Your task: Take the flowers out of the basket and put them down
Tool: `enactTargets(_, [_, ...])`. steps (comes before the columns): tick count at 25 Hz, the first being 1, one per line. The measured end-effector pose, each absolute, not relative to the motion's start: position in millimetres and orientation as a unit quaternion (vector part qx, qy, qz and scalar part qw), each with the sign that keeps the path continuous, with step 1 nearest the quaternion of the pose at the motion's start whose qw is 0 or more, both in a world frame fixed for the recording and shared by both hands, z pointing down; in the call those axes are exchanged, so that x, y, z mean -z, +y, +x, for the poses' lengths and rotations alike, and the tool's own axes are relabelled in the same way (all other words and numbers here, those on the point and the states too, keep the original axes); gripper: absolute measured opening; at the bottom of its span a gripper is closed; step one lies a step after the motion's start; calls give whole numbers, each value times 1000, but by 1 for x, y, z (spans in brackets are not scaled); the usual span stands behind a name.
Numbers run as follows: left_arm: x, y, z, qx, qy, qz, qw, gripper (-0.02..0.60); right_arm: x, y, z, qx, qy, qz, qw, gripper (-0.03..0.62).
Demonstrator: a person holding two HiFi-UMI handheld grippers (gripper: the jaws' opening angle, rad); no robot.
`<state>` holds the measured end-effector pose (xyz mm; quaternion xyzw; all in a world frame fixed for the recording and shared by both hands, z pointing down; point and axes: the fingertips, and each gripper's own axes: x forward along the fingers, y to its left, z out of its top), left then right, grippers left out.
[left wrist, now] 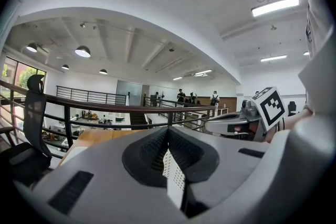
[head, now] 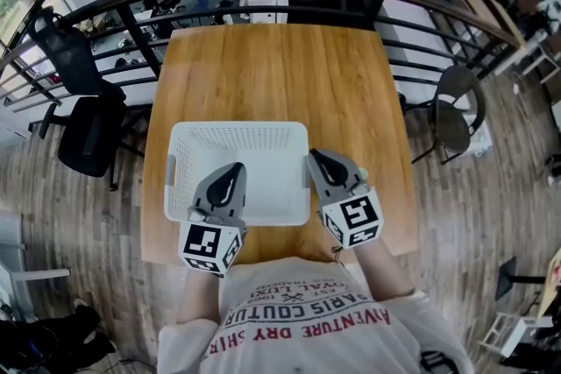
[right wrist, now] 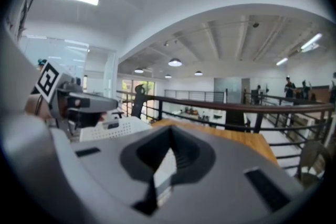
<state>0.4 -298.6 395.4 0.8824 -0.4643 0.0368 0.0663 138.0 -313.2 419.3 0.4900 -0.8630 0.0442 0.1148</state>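
Because the white basket on the desk looks empty and no flowers show anywhere, the left hand-held gripper and the right hand-held gripper seemingly just wait by its near edge, both closed on nothing.

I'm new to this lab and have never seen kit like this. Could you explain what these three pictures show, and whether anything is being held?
There is no robot here. A person holds a hand tool with two jaws in each hand. The top-down picture comes from a camera on the person's head and shows the left gripper and the right gripper. The other two pictures come from cameras riding on each tool, looking along its jaws. On the wooden table sits a white perforated basket. It looks empty, and I see no flowers anywhere. Both pairs of jaws are closed and hold nothing.
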Motion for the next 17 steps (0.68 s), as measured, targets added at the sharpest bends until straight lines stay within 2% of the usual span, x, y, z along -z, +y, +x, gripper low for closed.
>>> enactTargets(17, [-393, -293, 5, -41, -462, 884, 61, 25, -413, -309, 136, -27, -867, 485, 116, 28])
